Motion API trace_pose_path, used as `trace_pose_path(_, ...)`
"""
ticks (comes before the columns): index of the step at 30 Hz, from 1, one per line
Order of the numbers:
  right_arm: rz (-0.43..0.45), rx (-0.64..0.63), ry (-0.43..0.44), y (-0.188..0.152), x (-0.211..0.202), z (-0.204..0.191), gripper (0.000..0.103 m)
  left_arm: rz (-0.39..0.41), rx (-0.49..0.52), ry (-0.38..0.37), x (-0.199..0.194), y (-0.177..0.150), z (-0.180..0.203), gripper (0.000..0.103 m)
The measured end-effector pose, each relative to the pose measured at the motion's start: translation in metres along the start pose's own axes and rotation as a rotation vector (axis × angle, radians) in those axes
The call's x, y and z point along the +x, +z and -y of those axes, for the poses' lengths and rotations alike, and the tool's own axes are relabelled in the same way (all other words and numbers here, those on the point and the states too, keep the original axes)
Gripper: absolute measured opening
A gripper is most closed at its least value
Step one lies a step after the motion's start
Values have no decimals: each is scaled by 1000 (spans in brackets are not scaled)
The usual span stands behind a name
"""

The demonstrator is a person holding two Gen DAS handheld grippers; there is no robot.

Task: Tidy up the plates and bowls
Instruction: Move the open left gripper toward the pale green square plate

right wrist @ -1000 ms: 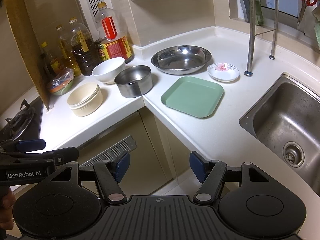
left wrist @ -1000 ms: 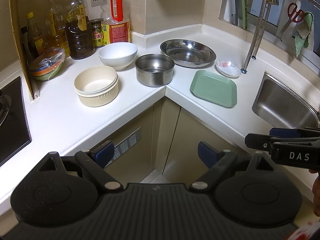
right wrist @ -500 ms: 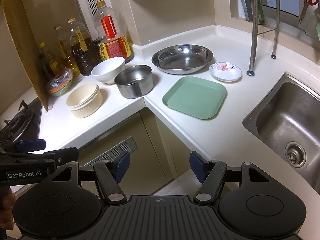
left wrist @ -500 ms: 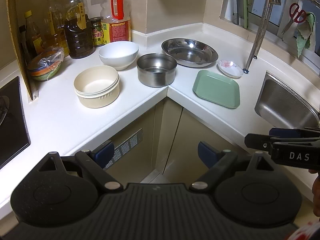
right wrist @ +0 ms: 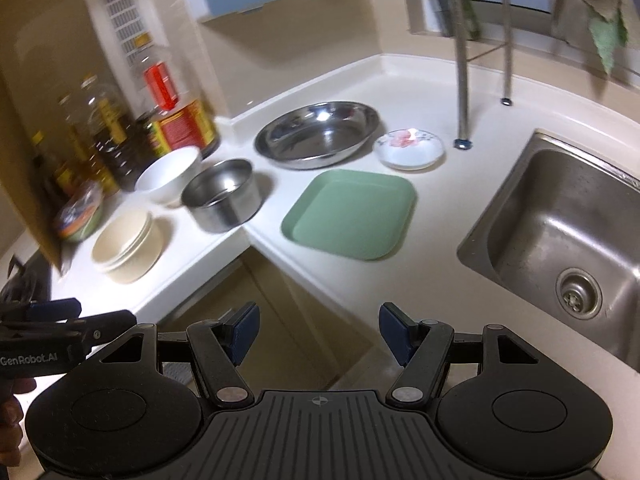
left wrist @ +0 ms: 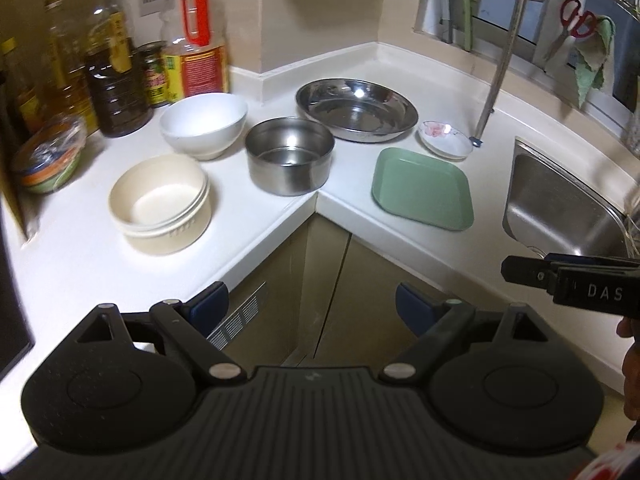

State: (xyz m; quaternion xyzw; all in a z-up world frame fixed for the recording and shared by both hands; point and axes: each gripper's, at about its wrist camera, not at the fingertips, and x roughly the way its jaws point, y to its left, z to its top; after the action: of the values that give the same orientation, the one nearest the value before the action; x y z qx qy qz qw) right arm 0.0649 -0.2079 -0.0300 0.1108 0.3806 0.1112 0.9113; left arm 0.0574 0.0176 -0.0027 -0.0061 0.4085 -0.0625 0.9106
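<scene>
On the white corner counter stand a cream bowl, a white bowl, a steel pot-like bowl, a wide steel dish, a green square plate and a small flowered saucer. The same set shows in the right wrist view: green plate, steel dish, saucer, steel bowl. My left gripper is open and empty, held off the counter's front edge. My right gripper is open and empty too, short of the green plate.
Oil and sauce bottles line the back left wall beside a wrapped bowl. A steel sink lies to the right, with rack legs behind it. Cabinet doors fill the corner below. A stove edge sits far left.
Both grippers have moved forward toward the counter, so the dishes look larger. The right wrist view is blurred by motion. Both stay open.
</scene>
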Motion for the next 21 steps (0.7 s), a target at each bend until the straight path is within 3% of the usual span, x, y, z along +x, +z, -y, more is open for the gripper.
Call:
trace_pose_path(13,74,118,-115,14,22,15,66,1,132,-143,49,41,-2,89)
trace_pose_path(21,85,157,-160,24,35,29,66,-29,154,-203,85,63,12,87)
